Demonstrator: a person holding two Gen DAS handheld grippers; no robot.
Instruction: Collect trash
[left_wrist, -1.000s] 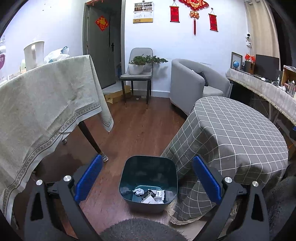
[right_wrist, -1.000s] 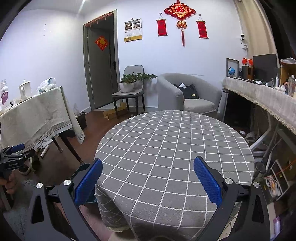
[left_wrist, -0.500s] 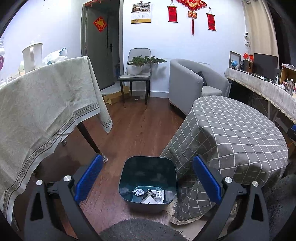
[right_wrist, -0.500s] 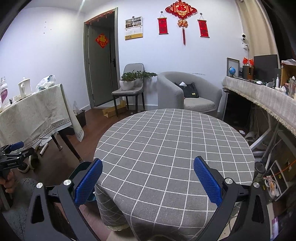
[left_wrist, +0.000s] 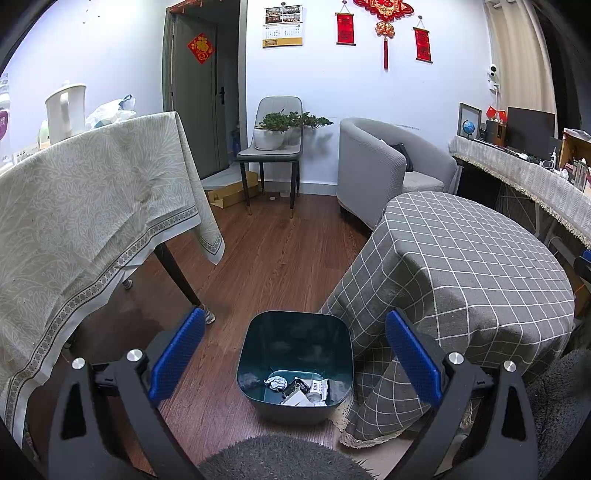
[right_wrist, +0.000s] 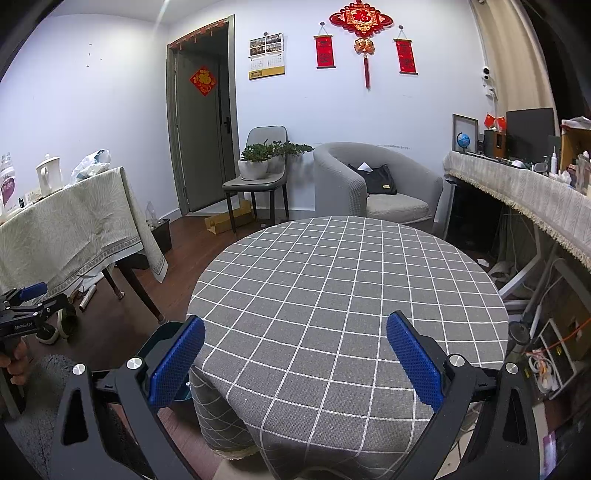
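Observation:
A dark teal trash bin (left_wrist: 295, 332) stands on the wood floor beside the round table with the grey checked cloth (left_wrist: 480, 258). Crumpled paper and wrappers (left_wrist: 295, 387) lie in its bottom. My left gripper (left_wrist: 293, 354) is open and empty, held above the bin with the bin between its blue pads. My right gripper (right_wrist: 293, 354) is open and empty over the near edge of the checked tabletop (right_wrist: 351, 280). The bin's rim (right_wrist: 162, 332) shows just left of the table. The left gripper (right_wrist: 22, 306) also shows at the far left of the right wrist view.
A table with a beige cloth (left_wrist: 92, 206) stands left, a kettle (left_wrist: 66, 107) on it. A chair with potted plants (left_wrist: 273, 144), a grey armchair (left_wrist: 384, 166) and a long counter (left_wrist: 524, 177) are at the back. A grey shaggy rug (left_wrist: 280, 458) lies near me.
Both views have shifted only slightly; the left gripper has drifted a little over the bin. Both grippers stay open and empty.

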